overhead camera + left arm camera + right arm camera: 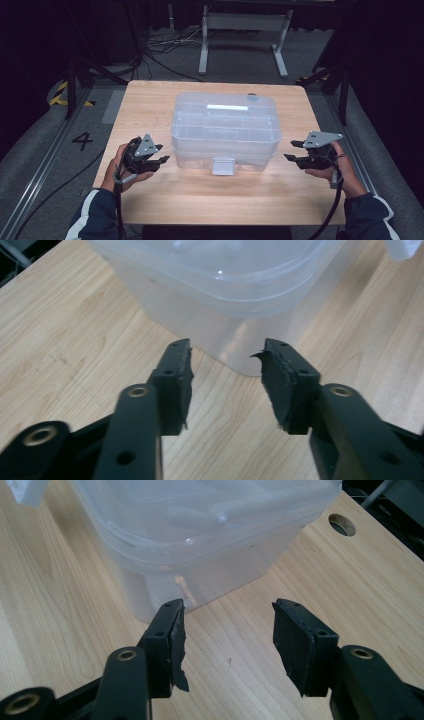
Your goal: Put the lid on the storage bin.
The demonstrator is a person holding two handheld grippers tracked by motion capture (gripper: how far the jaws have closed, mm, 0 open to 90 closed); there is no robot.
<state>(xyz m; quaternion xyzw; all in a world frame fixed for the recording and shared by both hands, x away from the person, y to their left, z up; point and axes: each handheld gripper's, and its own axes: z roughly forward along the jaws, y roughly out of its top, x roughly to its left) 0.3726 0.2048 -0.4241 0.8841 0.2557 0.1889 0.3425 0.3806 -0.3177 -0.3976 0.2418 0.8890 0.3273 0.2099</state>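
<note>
Left gripper (162, 154) — jaws apart, empty, level beside the clear lidded container (225, 131) at table centre. Right gripper (293, 150) — likewise parted, empty, near its opposite end. Wooden table (200, 195); grey floor (40, 145) around.

Lidded bin (225, 131) mid-table (210, 195), between left tongs (159, 154) and right tongs (291, 150).

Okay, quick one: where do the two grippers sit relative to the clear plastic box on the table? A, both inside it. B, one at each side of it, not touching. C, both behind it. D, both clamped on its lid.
B: the left gripper and right gripper flank the clear plastic box, jaws open and holding nothing.
</note>
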